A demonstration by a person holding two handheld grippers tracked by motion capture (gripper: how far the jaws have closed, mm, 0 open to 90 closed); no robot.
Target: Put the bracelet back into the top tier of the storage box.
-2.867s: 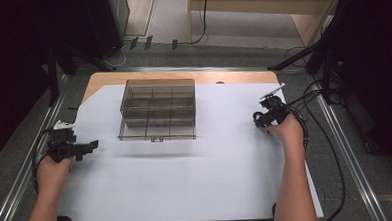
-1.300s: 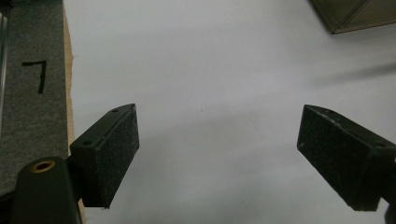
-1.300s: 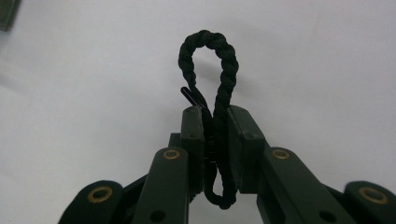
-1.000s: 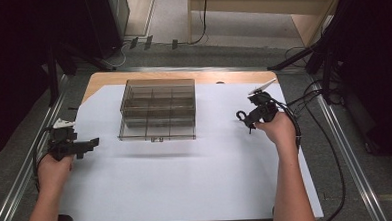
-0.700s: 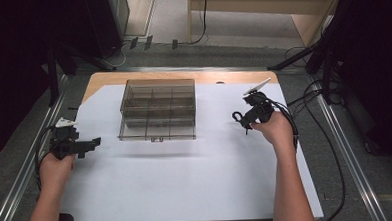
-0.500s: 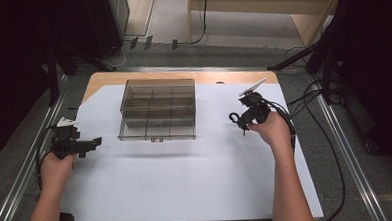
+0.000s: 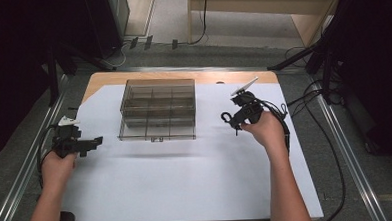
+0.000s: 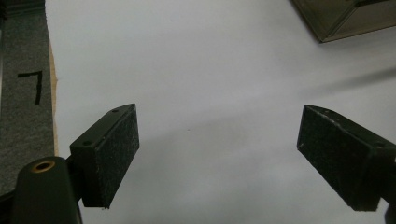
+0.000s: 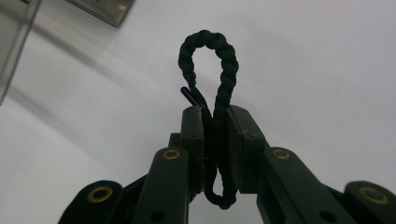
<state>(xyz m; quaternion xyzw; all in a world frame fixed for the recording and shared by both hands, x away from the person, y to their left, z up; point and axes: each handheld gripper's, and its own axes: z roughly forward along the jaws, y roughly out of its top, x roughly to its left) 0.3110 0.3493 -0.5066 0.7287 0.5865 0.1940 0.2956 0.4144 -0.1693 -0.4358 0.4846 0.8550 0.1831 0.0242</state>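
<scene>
A: High view first. Where is the right claw [image 7: 230,120]?

B: Over the white sheet [image 7: 187,181] that covers the worktop [image 7: 107,78], right of the clear compartment box [image 7: 157,109] and apart from it. The person's right hand [image 7: 265,129] holds it, jaws pointing left toward the box.

A: Is it carrying anything?

B: Yes. In the right gripper view the jaws are pressed together on a black twisted hair tie [image 9: 215,84]. One loop stands up past the jaw tips, and a smaller bend hangs out below them.

A: And the left claw [image 7: 96,141]?

B: Near the left edge of the sheet, held by the left hand [image 7: 58,164], well apart from the box and pointing right. In the left gripper view its two padded jaws stand wide apart with bare white sheet between them.

A: Does that view catch the box?

B: Just a corner of it, at the top right. The box sits shut at the far middle of the sheet.
</scene>
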